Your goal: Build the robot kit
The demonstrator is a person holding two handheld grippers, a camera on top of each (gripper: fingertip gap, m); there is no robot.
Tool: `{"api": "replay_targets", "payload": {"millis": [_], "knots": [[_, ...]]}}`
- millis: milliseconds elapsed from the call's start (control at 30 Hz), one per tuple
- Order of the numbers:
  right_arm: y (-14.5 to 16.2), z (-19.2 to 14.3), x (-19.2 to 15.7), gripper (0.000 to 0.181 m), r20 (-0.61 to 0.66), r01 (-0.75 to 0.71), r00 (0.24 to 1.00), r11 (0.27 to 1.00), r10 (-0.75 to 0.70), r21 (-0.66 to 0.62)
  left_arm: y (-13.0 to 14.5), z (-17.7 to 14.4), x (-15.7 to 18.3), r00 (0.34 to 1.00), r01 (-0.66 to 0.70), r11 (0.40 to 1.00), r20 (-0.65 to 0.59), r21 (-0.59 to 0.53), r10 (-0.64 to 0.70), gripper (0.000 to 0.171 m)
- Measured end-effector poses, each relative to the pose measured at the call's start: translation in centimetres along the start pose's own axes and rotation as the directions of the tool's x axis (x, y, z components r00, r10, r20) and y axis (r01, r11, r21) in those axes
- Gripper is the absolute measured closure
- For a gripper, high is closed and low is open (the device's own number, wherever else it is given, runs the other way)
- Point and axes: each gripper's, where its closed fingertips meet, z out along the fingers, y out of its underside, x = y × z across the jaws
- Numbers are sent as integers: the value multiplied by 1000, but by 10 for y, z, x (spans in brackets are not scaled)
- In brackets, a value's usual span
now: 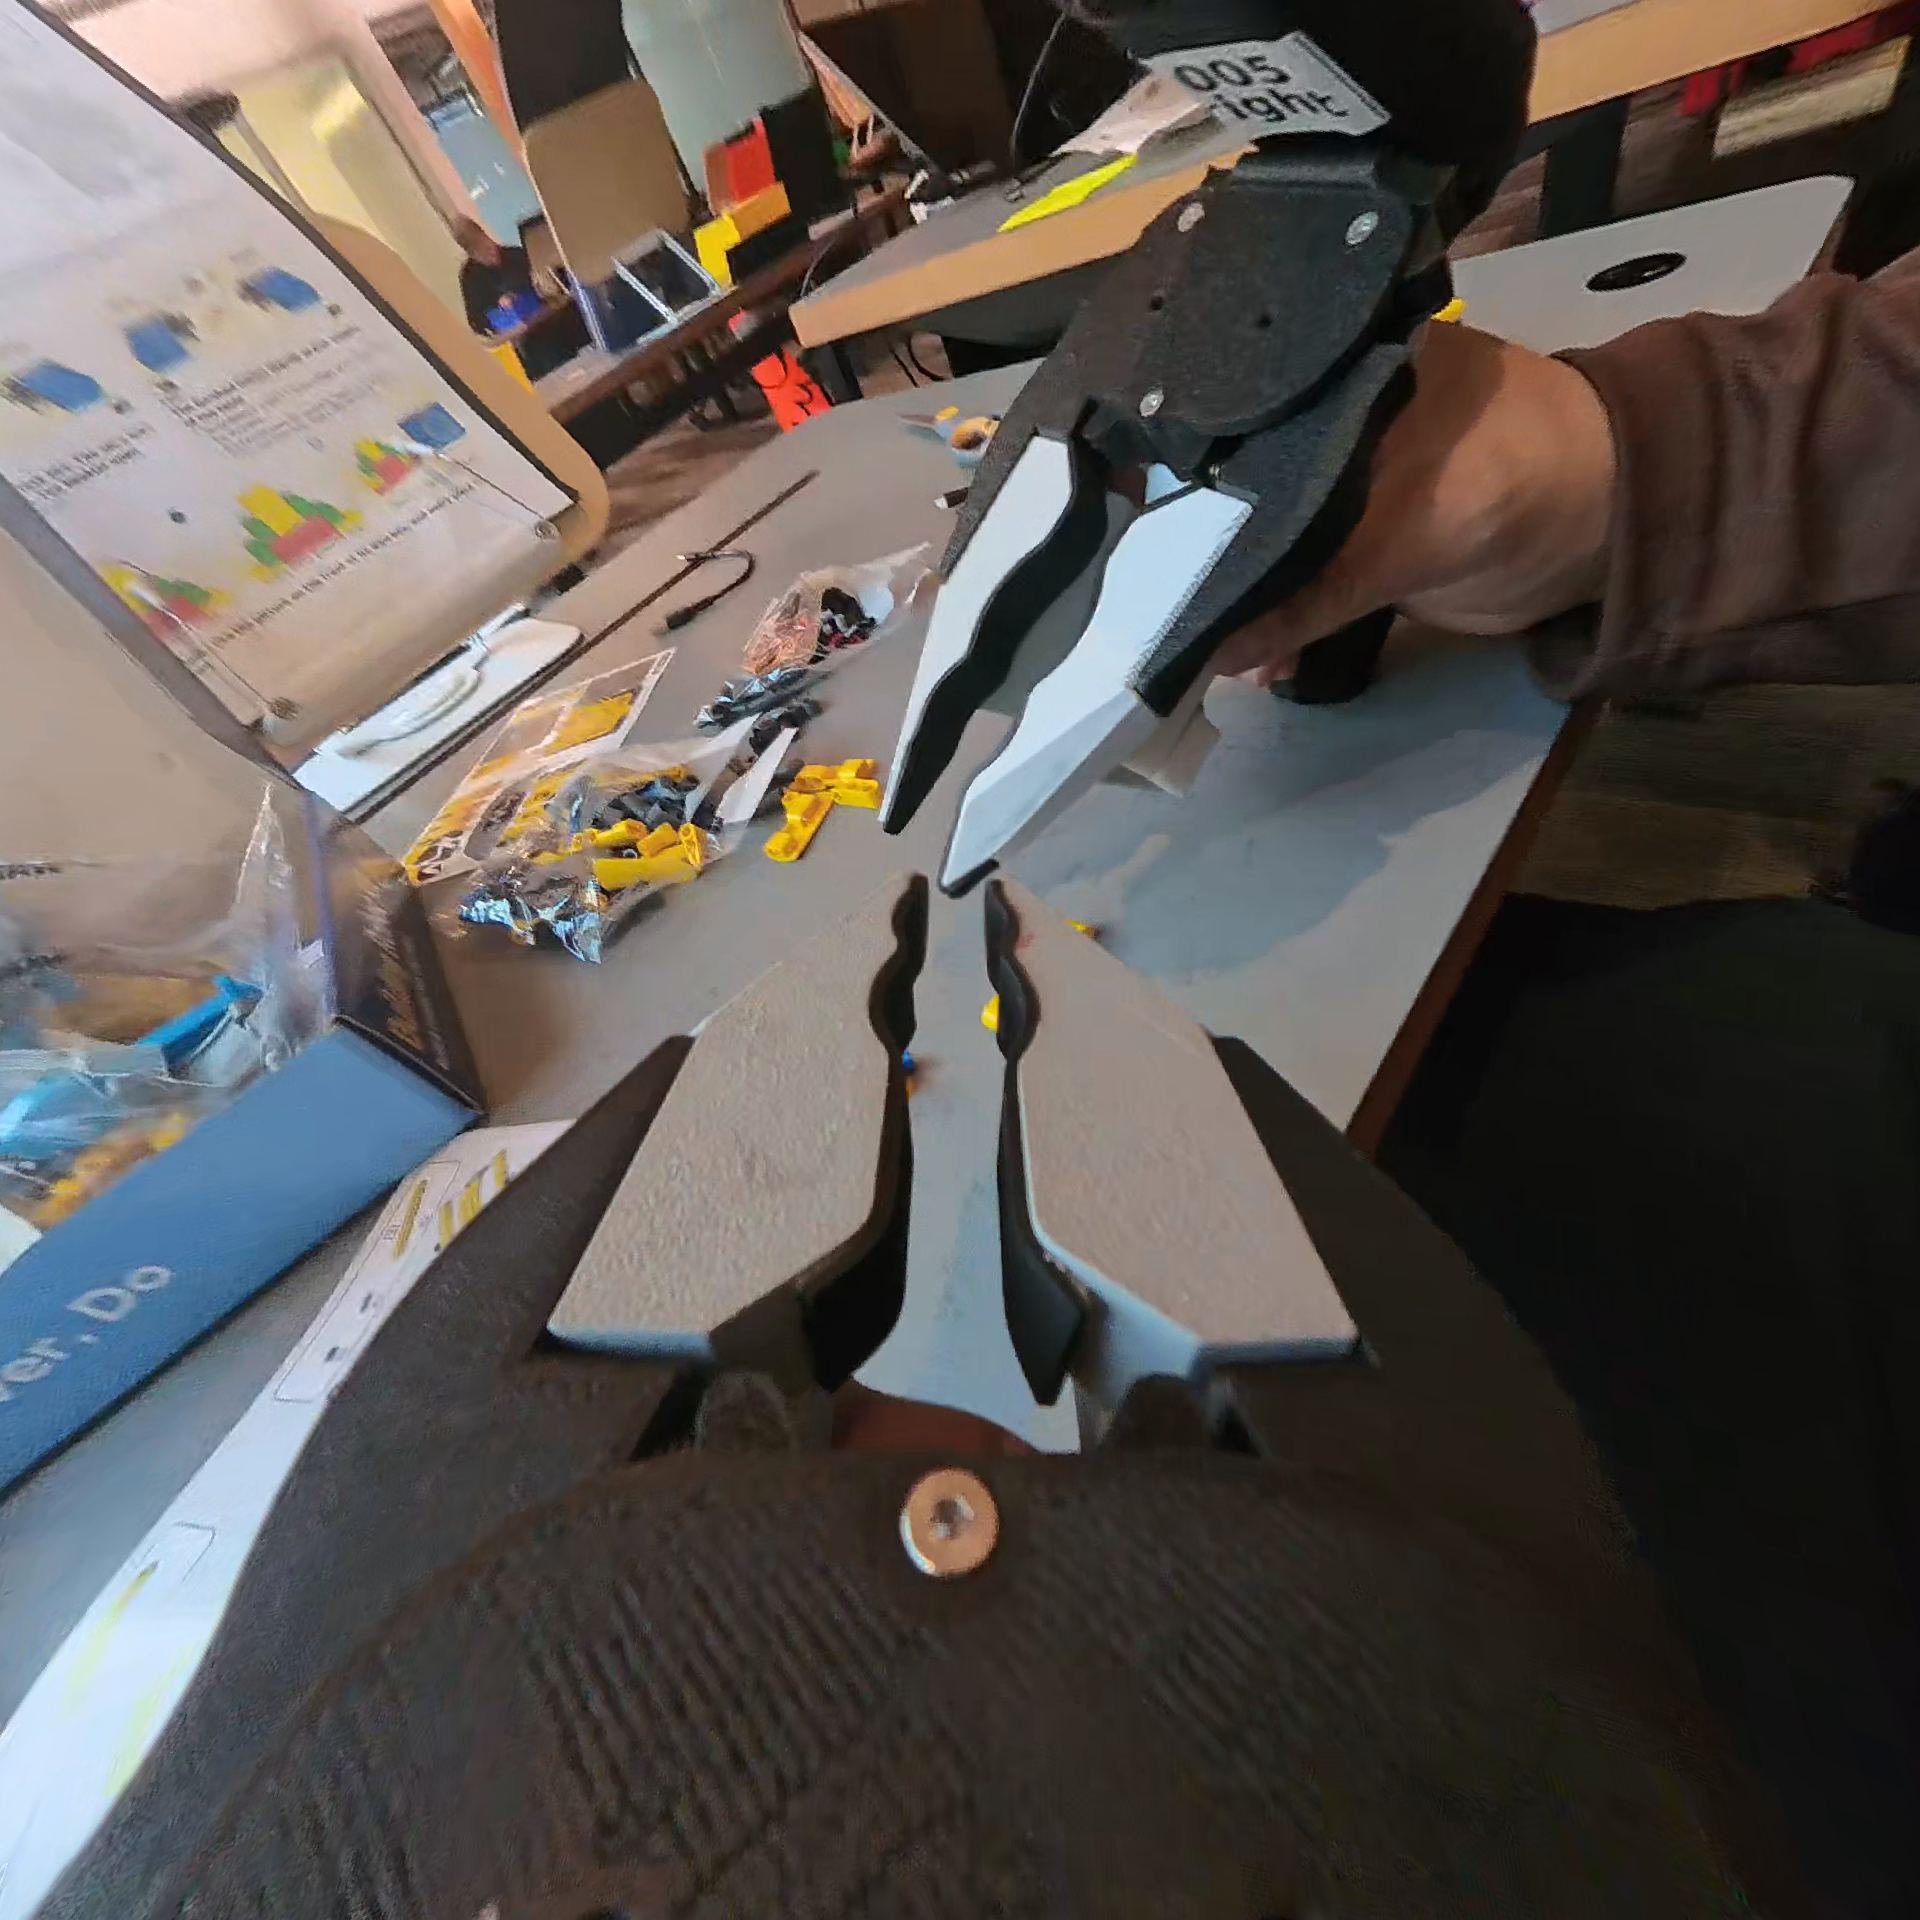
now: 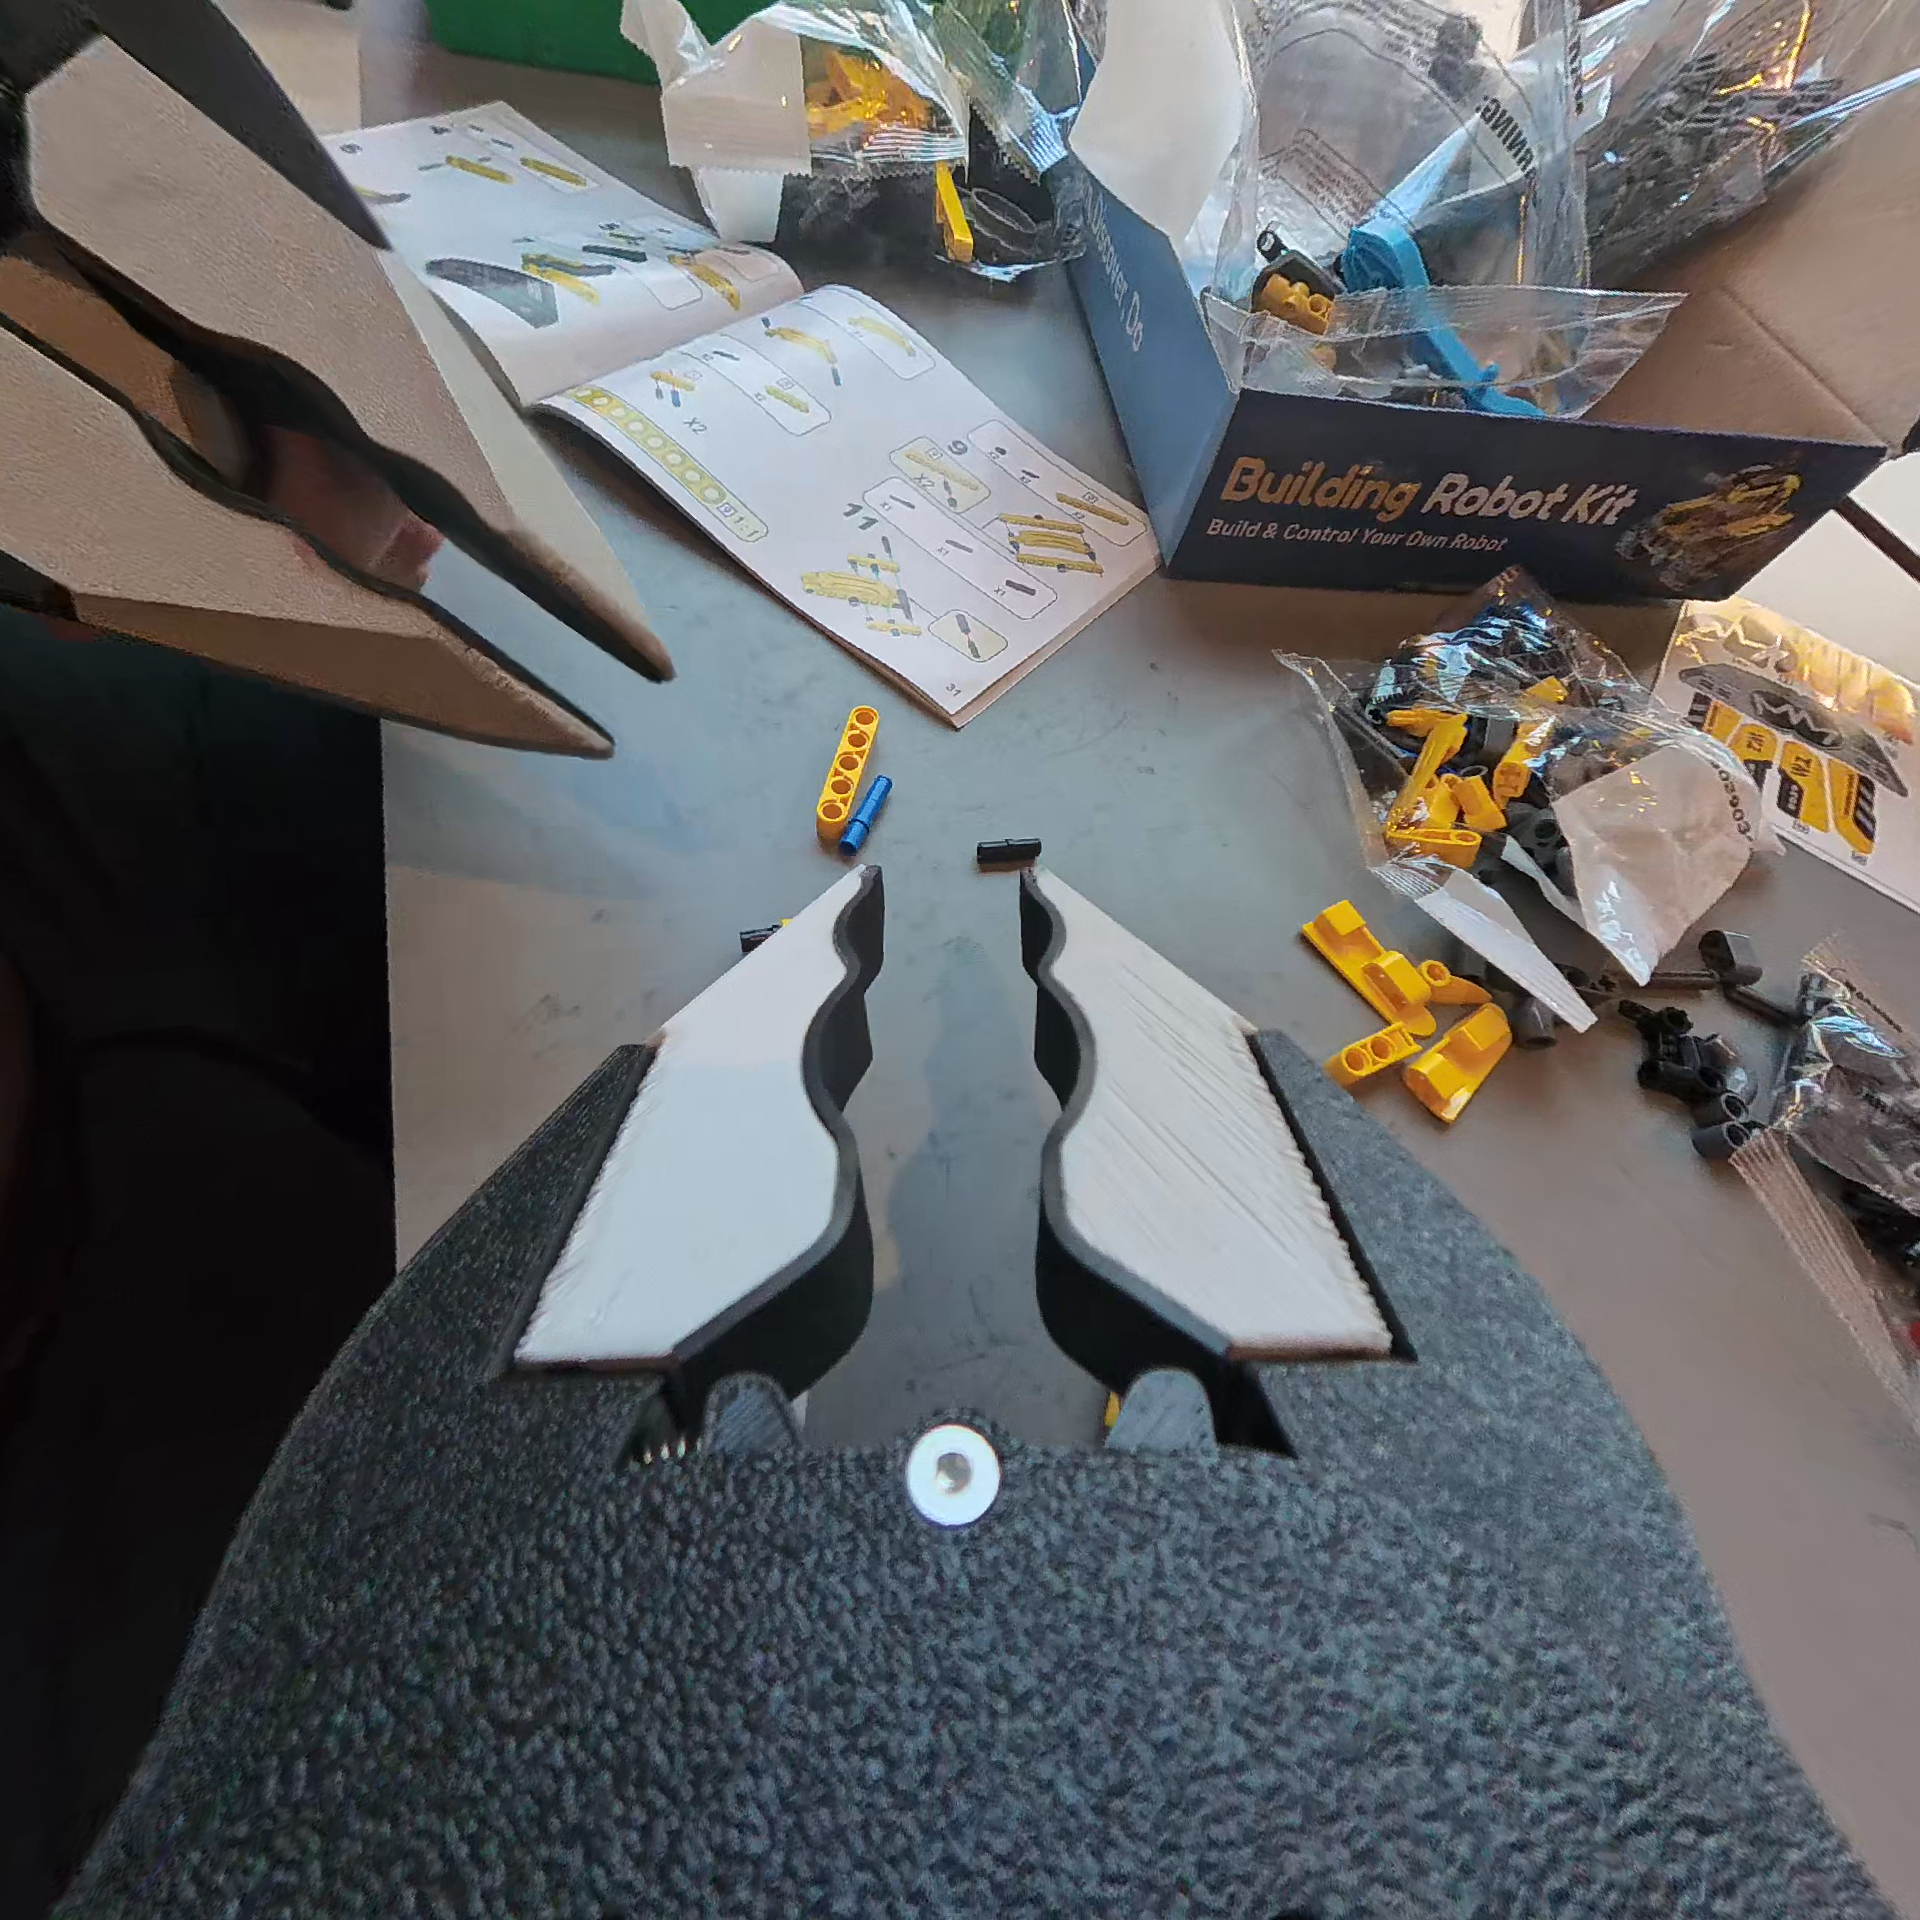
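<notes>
Hovering over the grey table, I had both claws empty. At two o'clock from my right gripper sat the blue kit box stuffed with parts bags, the open instruction booklet at twelve. My left gripper, fingers slightly parted, pointed in from ten o'clock. Loose ahead lay a yellow beam, a blue pin touching it, and a black pin just off my right fingertip. Nothing looked joined; most bags remained full.
</notes>
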Motion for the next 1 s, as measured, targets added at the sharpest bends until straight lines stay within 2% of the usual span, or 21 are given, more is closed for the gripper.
{"api": "replay_targets", "payload": {"millis": [233, 333, 467, 733, 833, 900, 1000], "knots": [[-1, 0, 3, 156, 6, -16, 1000, 1000, 16, 8, -1, -2, -4, 997, 69, 998, -37, 9, -69, 154], [-1, 0, 4, 157, 9, -23, 1000, 1000, 23, 9, 1, -1, 2, 999, 25, 1000, -39, -3, -25, 151], [0, 1, 4, 158, 11, -25, 1000, 1000, 25, 0, 6, 1, 13, 998, -56, 998, -41, -30, 54, 153], [4, 4, 0, 158, 9, 10, 1000, 1000, -10, -26, 13, 3, 17, 998, -1, 999, -61, -48, -2, 158], [1, 1, -13, 161, 81, 36, 996, 999, -35, -6, 19, 5, 22, 996, -20, 997, -89, -81, 13, 156], [7, 0, -27, 160, 162, 50, 986, 998, -43, -41, 20, 5, 23, 995, -38, 995, -90, -87, 30, 156], [18, 2, -31, 156, 158, 92, 985, 991, -75, -102, 20, 5, 25, 995, -53, 995, -89, -85, 46, 158]]}}
